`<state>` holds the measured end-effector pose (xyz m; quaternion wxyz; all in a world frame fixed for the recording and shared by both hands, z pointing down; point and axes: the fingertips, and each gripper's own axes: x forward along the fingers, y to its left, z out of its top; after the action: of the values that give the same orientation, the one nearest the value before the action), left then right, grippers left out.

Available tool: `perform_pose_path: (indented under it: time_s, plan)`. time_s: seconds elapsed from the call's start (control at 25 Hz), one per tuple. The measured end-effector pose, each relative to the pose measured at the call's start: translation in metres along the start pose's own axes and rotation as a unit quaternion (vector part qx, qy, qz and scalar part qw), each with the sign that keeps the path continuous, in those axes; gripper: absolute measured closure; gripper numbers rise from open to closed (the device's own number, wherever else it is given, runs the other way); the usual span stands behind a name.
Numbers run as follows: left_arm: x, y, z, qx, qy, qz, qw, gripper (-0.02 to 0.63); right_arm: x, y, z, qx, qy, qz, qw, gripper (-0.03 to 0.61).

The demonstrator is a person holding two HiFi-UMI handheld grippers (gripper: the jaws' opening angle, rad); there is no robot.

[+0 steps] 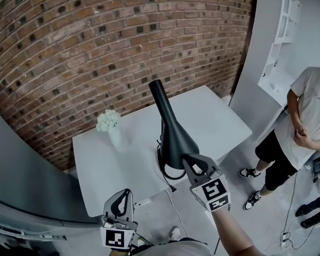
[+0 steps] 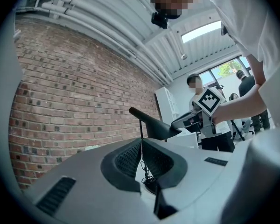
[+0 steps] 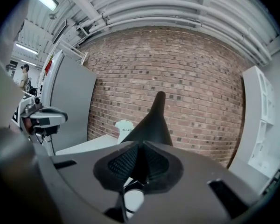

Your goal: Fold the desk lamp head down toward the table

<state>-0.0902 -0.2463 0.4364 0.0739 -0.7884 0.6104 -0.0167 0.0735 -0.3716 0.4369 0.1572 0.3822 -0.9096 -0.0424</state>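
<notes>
We are only starting the fold: the lamp head (image 1: 169, 129) is standing steeply raised over the bench (image 1: 218, 116). The right gripper (image 1: 194, 164) fingers are pinching its wide rim; the left gripper (image 1: 119, 200) fingers are pressing together, empty, beside the bench.

White flower bouquet (image 1: 108, 120) in white vase (image 1: 116, 138), before brick wall (image 1: 96, 36). Bystander (image 1: 301, 132), white tee, black shorts, beside white shelving (image 1: 281, 41).
</notes>
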Motion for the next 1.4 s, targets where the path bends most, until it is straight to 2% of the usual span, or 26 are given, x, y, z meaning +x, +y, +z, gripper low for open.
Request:
perform_pose_path:
  time_s: [0.36,0.56,1.16,1.4]
  plan:
    - [-0.012,0.010,-0.003,0.021,0.007,0.042,0.9989,0.601,0.026,-0.001,-0.019,-0.010,0.004,0.010,1.000,0.558]
    - [-0.016,0.012,-0.004,0.015,0.009,0.057,0.9982,0.601,0.035,-0.002,-0.026,-0.016,0.006,0.012,1.000,0.558]
    - [-0.019,0.010,-0.006,0.016,0.016,0.071,0.9972,0.601,0.048,-0.003,-0.034,-0.017,0.001,0.014,1.000,0.558]
    - [-0.011,0.009,-0.005,0.013,0.012,0.061,0.9980,0.601,0.044,-0.006,-0.029,0.003,-0.006,0.004,1.000,0.558]
